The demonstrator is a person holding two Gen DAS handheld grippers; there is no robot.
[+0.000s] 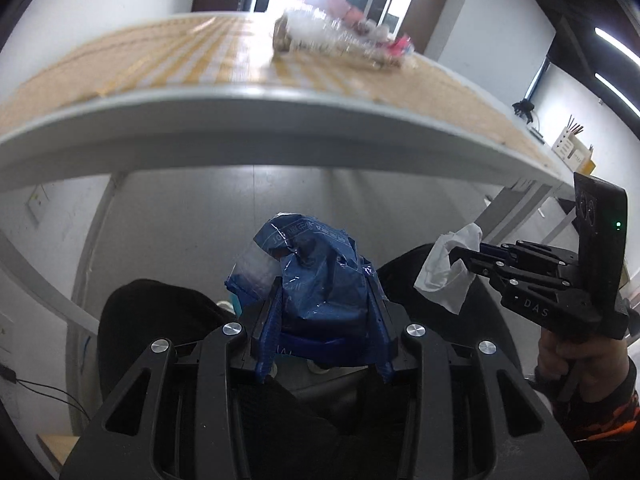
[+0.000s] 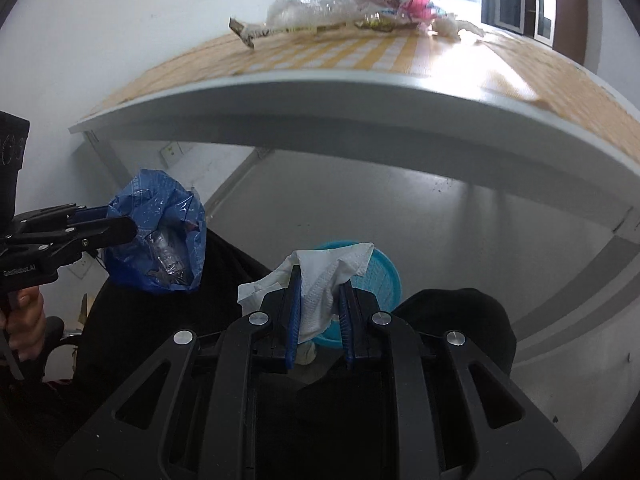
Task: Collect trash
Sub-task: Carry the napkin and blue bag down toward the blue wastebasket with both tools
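Two grippers are seen below the edge of the table [image 1: 248, 120], each carrying a piece of trash. From the left wrist view, the left gripper [image 1: 324, 320] is seen pinching a crumpled blue plastic bag [image 1: 316, 276] between its blue fingers [image 1: 269, 332], the bag bulging upward out of the grip. To its right, the right gripper [image 1: 460, 258] is held in a hand [image 1: 576, 360] and is clamped on a white tissue [image 1: 444, 272], which hangs from its tips. On the checkered tabletop beyond, a blurred heap of clear plastic and pink wrappers [image 1: 344, 38] is left lying near the far edge. From the right wrist view, the right gripper [image 2: 320, 312] is shown closed on the white tissue [image 2: 320, 280], which is squeezed between the two blue fingers [image 2: 294, 320] and spreads out above them. A light blue basket [image 2: 380, 276] is partly visible directly behind the tissue, on the floor side. At the left, the left gripper [image 2: 128, 230] is gripped by a hand [image 2: 24, 320], with the blue plastic bag [image 2: 160, 236] caught at its tips and hanging open, clear plastic showing inside. The same trash heap [image 2: 360, 8] is spread along the table [image 2: 360, 112] above.
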